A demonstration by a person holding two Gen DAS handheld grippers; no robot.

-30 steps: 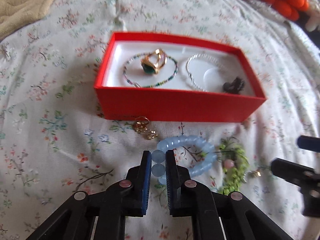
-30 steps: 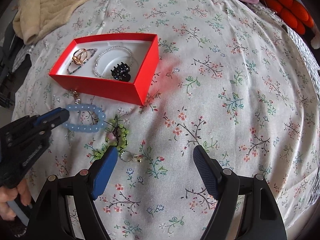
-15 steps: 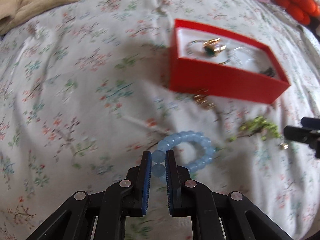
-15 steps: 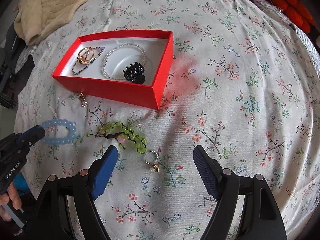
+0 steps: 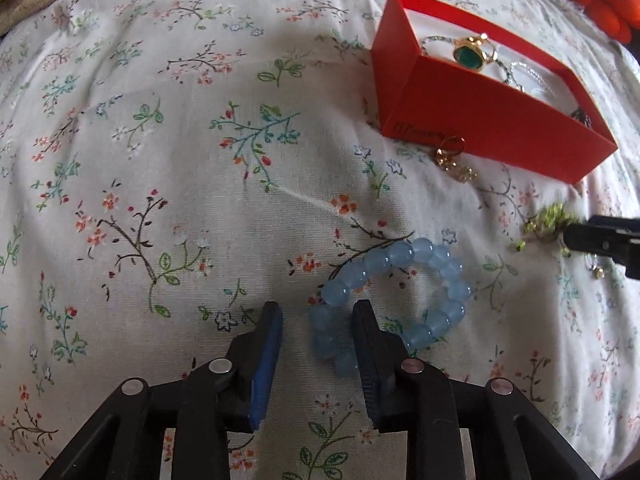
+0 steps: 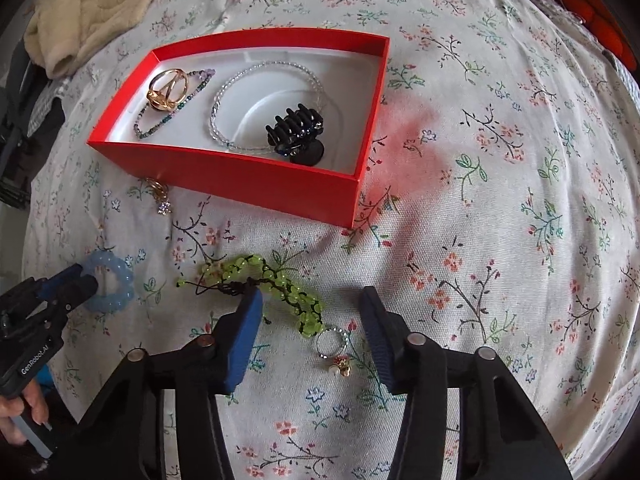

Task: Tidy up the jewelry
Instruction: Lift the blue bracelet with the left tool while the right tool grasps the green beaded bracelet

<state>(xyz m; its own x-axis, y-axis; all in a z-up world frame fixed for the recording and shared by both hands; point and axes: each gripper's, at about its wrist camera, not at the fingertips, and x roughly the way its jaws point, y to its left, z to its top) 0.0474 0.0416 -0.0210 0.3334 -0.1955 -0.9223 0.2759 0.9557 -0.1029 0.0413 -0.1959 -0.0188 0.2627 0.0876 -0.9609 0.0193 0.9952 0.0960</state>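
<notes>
as our left tongs [image 5: 316,344] had just been opening, the blue bead bracelet [image 5: 394,304] they clamped a second ago lay loose on the floral sheet at lower centre, pads apart around its near beads, well short of the red box [image 5: 480,116] upper right. our right tongs [image 6: 310,320] had just been closing, half-open, around the green bead bracelet [image 6: 276,288] and small ring [image 6: 332,342], gripping nothing yet.
</notes>
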